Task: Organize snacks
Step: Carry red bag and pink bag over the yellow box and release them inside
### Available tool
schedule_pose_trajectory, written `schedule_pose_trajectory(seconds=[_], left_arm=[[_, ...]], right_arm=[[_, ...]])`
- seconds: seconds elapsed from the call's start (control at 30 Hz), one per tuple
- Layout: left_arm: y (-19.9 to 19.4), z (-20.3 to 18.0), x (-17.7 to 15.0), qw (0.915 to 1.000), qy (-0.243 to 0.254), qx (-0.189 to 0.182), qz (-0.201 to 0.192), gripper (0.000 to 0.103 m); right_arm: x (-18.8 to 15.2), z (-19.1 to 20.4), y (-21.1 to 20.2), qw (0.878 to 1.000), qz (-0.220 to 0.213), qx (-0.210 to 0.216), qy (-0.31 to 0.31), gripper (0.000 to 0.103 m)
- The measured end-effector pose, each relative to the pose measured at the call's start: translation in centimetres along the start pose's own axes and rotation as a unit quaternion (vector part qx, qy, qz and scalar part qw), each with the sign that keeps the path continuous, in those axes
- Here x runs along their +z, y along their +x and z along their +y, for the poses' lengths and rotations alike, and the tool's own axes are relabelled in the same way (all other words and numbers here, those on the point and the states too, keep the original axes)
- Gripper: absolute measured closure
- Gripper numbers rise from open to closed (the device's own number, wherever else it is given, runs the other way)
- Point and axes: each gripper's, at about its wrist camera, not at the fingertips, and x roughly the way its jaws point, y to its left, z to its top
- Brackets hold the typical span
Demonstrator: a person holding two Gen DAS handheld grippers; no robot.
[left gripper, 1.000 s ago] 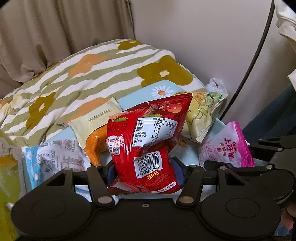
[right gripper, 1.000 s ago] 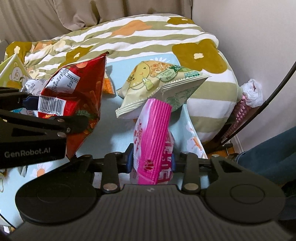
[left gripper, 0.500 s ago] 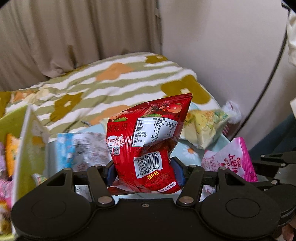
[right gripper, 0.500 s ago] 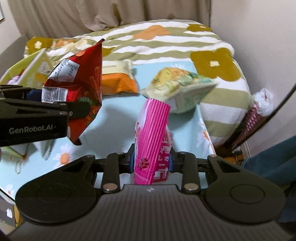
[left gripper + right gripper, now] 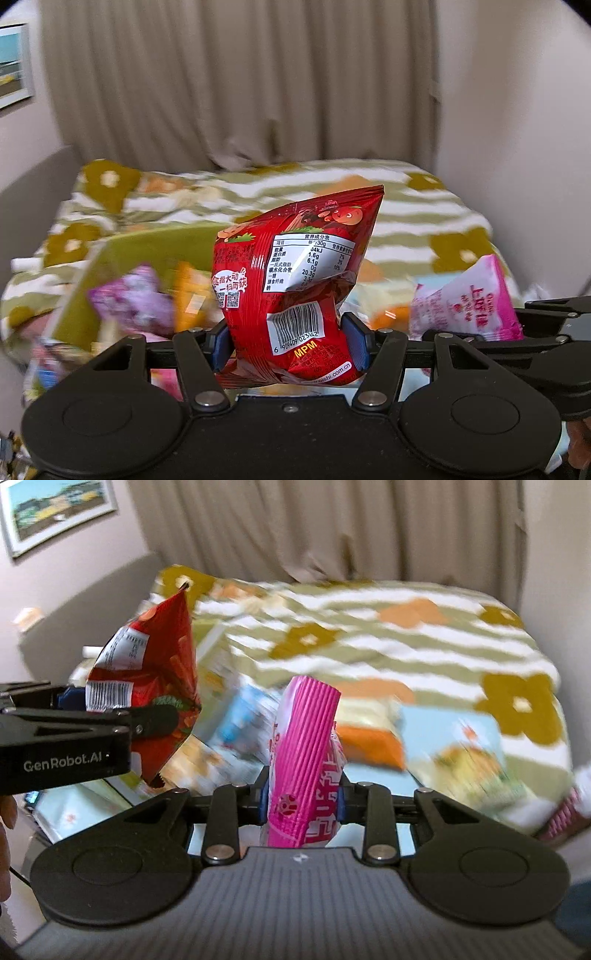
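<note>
My left gripper (image 5: 290, 341) is shut on a red snack bag (image 5: 295, 284) and holds it up in the air; the bag also shows at the left of the right wrist view (image 5: 147, 679). My right gripper (image 5: 301, 799) is shut on a pink snack bag (image 5: 303, 760), also lifted; it shows at the right of the left wrist view (image 5: 467, 306). A green box (image 5: 122, 266) with purple and orange packets inside lies below and left of the red bag. More bags lie blurred on the light blue surface (image 5: 373, 779).
A striped flowered quilt (image 5: 388, 638) covers the bed behind. An orange-and-cream bag (image 5: 373, 734) and a yellow-green bag (image 5: 476, 771) lie on the blue surface. Curtains (image 5: 240, 81) hang at the back. A framed picture (image 5: 55, 509) is on the left wall.
Both grippers have risen and swung left with their bags still held. The green box has come into view under the left gripper, and the view is blurred by motion.
</note>
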Motion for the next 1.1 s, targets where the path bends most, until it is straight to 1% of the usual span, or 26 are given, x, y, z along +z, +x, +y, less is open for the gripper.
schedule_pose_trajectory(seconds=[0.1,0.2,0.3,0.4,0.5,0.63,0.87,0.93,1.0,1.03,1.1], left_arm=[[-0.8,3.2,1.1,0.9994,-0.018,0.026,-0.014,0.039],[-1.1,6.3,2.1,0.9985,-0.022,0.046,-0.022,0.039],[-0.7,9.6,3.2,0.9979,-0.023,0.058,-0.019,0.039],[0.3,12.8,4.2,0.9976,-0.025,0.064,-0.013,0.039],[1.8,15.5,5.0,0.9978,-0.03,0.059,-0.003,0.038],[4.6,18.9,5.9,0.9985,-0.03,0.043,0.013,0.038],[10.1,22.9,7.1,0.9985,-0.022,0.001,0.049,0.038],[11.5,23.4,7.2,0.9978,-0.02,-0.01,0.063,0.033],[12.5,23.7,7.0,0.9966,-0.016,-0.019,0.078,0.006],[12.6,23.8,6.7,0.9967,-0.013,-0.022,0.077,0.003],[12.8,24.0,6.1,0.9966,-0.008,-0.029,0.076,0.001]], right_arm=[[2.3,2.3,0.6,0.999,-0.018,0.027,-0.019,0.057],[4.5,4.8,1.4,0.998,-0.033,0.054,-0.03,0.057],[6.7,7.2,2.6,0.996,-0.041,0.074,-0.028,0.057],[8.8,9.6,4.1,0.995,-0.049,0.082,-0.029,0.057],[10.8,11.7,6.0,0.995,-0.053,0.085,-0.025,0.057],[12.8,14.6,8.5,0.995,-0.057,0.076,-0.017,0.057],[14.5,17.8,12.7,0.998,-0.044,0.043,0.011,0.057],[14.9,18.5,13.9,0.999,-0.039,0.032,0.02,0.057],[14.9,19.0,14.7,0.999,-0.034,0.022,0.028,0.057],[14.9,19.2,15.1,0.999,-0.032,0.017,0.031,0.057],[14.8,19.4,15.8,0.999,-0.026,0.007,0.038,0.057]])
